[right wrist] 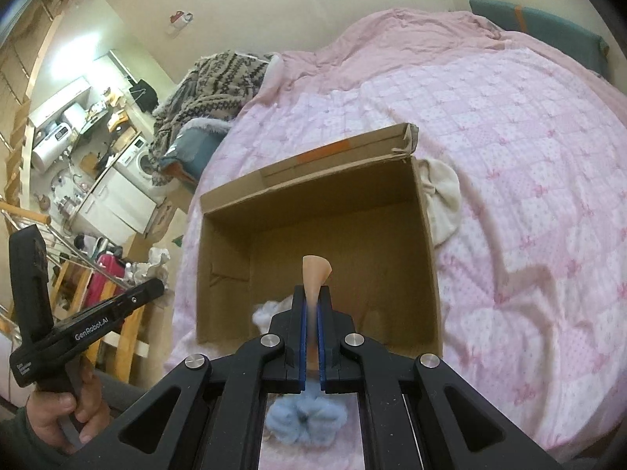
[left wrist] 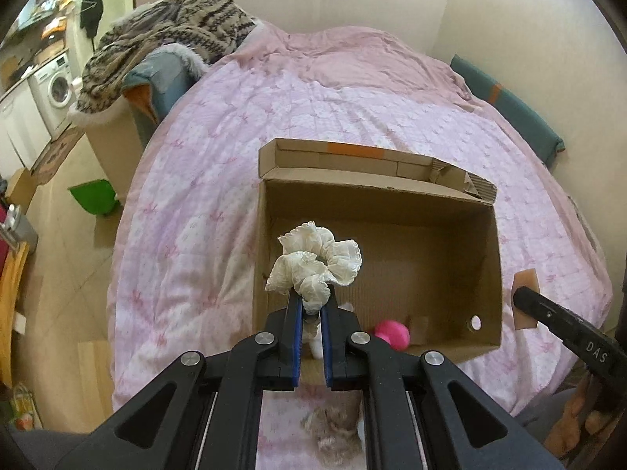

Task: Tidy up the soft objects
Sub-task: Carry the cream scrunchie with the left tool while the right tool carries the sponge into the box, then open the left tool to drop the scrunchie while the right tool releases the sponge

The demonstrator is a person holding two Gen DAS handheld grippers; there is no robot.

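At centre frame in the left wrist view, an open cardboard box (left wrist: 395,211) sits on a pink quilt (left wrist: 219,180) covering the bed. The left gripper (left wrist: 312,305) has its jaws clamped on a cream lace scrunchie (left wrist: 317,264), held above the box's near-left corner. Inside the box, low against the near wall, a pink ball (left wrist: 393,333) is partly visible. At lower centre, between the gripper arms, a beige fluffy item (left wrist: 333,423) lies on the quilt; blurred, type not determinable. At the right edge the right gripper (left wrist: 527,297) enters, closed on a flat peach-coloured sponge piece (left wrist: 525,280) just outside the box's right wall. Upper left: a patterned knit blanket (left wrist: 168,35) draped over furniture; a washing machine (left wrist: 55,90) further left.

In the right wrist view, the right gripper (right wrist: 312,301) at lower centre has its jaws together on the peach-coloured sponge piece (right wrist: 315,270), which stands up over the cardboard box (right wrist: 313,196) interior. A blue fluffy scrunchie (right wrist: 305,419) lies on the quilt below, between the gripper arms. A white fluffy item (right wrist: 262,313) shows just left of the fingers, inside the box near wall; identity unclear. A cream cloth (right wrist: 443,199) lies on the pink quilt (right wrist: 529,156), touching the box's right wall. At lower left, a hand (right wrist: 58,415) grips the left gripper's handle.
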